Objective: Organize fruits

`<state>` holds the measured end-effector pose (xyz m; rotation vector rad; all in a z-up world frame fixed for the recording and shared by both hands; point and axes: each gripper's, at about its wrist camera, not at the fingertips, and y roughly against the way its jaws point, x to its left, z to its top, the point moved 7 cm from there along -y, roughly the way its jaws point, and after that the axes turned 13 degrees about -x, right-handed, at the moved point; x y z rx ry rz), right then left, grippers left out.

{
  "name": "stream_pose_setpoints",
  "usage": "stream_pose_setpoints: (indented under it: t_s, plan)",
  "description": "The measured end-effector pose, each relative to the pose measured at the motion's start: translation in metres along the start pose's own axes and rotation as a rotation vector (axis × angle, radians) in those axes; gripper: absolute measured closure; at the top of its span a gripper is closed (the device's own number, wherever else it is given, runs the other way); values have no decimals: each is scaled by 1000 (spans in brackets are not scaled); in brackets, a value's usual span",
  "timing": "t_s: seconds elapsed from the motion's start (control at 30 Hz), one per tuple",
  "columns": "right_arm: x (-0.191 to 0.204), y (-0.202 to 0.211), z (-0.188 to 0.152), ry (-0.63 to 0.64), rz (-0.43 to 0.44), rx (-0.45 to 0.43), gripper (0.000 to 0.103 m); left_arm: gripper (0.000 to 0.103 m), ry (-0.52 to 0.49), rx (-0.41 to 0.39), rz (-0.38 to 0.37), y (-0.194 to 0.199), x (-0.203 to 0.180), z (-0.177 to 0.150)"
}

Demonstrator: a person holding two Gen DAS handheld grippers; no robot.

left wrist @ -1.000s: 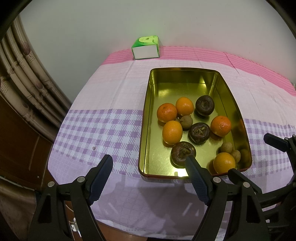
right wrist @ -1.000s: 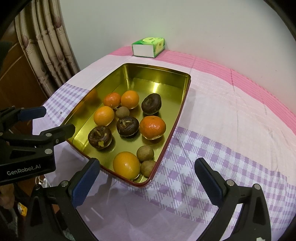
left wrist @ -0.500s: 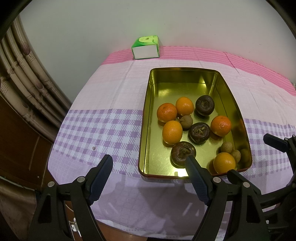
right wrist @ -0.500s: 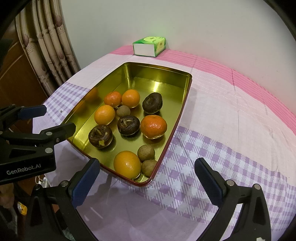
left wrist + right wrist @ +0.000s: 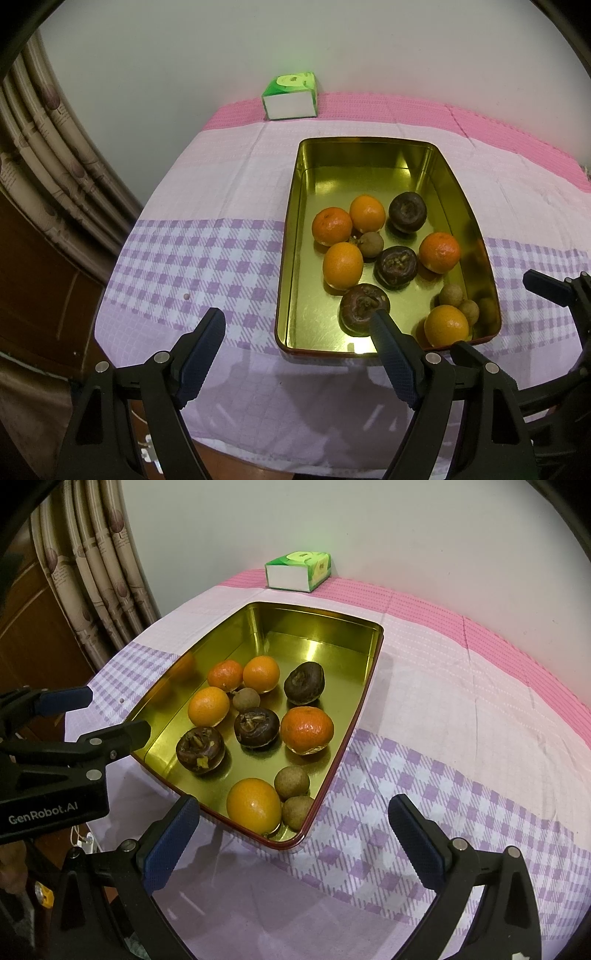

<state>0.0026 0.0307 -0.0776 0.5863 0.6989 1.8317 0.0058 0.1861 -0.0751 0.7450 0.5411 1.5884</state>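
Left wrist view takes in the whole table, draped in a soft cloth (image 5: 207, 206) of pink bands and lilac check, with a shiny gold rectangular tin (image 5: 291, 236) lying lengthwise on it. All the fruit sits inside that tin, crowded toward its near half and mixed together: five glossy, dimpled oranges (image 5: 342, 264), three dark, wrinkled purple-brown fruits (image 5: 396, 266) with rough crowns, and three small, dull tan round fruits (image 5: 291, 782). The far half of the tin floor is bare metal. Nothing lies loose on the cloth, so the fruit is gathered but unsorted by kind; whether gathering was the aim or grouping is wanted, I cannot say from here. A green and white carton (image 5: 291, 96) stands against the wall beyond. Both tools hover at the near table edge: the left gripper (image 5: 297, 332) with fingers spread wide and holding nothing, the right gripper (image 5: 293, 825) likewise wide and holding nothing. To my eye, any pick here wants a straight descent over one fruit, fingers clearing its neighbours, since the round skins would roll on slick metal; the small tan ones touching the orange in the near corner look trickiest.
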Motion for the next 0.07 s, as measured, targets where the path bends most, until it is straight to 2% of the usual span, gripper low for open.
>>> stream_pose_setpoints:
  t_s: [0.07]
  plan:
    - [0, 0, 0, 1, 0, 0, 2, 22, 0, 0, 1, 0, 0, 0]
